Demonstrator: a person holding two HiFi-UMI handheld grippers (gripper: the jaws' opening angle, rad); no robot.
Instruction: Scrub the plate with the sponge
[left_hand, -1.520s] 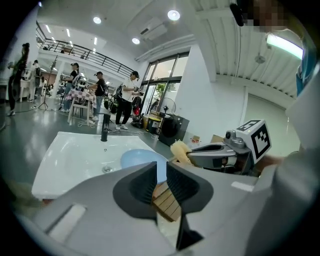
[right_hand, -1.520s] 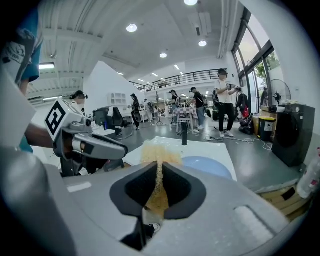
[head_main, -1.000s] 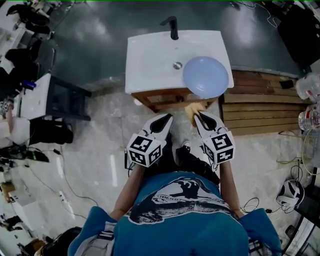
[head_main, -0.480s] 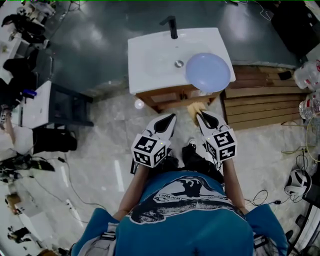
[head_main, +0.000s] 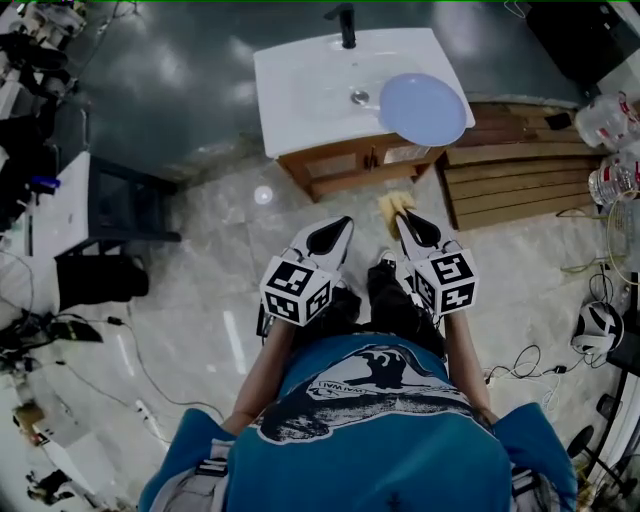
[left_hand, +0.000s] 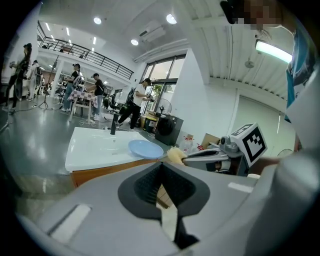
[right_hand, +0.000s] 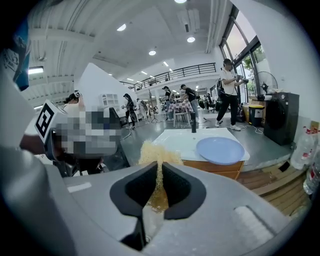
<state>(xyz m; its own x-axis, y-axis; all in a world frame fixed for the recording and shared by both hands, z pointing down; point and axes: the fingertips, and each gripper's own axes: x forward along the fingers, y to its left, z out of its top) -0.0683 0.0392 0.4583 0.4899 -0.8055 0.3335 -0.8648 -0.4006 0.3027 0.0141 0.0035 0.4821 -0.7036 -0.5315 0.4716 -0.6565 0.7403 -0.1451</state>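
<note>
A pale blue plate (head_main: 421, 108) lies on the right part of the white sink (head_main: 300, 100), overhanging its front right edge; it also shows in the left gripper view (left_hand: 145, 148) and right gripper view (right_hand: 220, 150). My right gripper (head_main: 402, 213) is shut on a yellow sponge (head_main: 392, 205), pinched between the jaws in its own view (right_hand: 156, 156). My left gripper (head_main: 338, 229) is shut and holds nothing. Both grippers hang over the floor, well in front of the sink and apart from the plate.
A black tap (head_main: 344, 22) stands at the sink's back. The sink rests on a wooden cabinet (head_main: 350, 165). Wooden pallets (head_main: 520, 170) lie to its right, with plastic bottles (head_main: 605, 120) beyond. A dark cabinet (head_main: 110, 210) stands at the left. Cables trail over the marble floor (head_main: 200, 300).
The sink and plate have slid up and away in the head view as the person stepped back. Both grippers now sit farther from the sink; the sponge stays in the right one.
</note>
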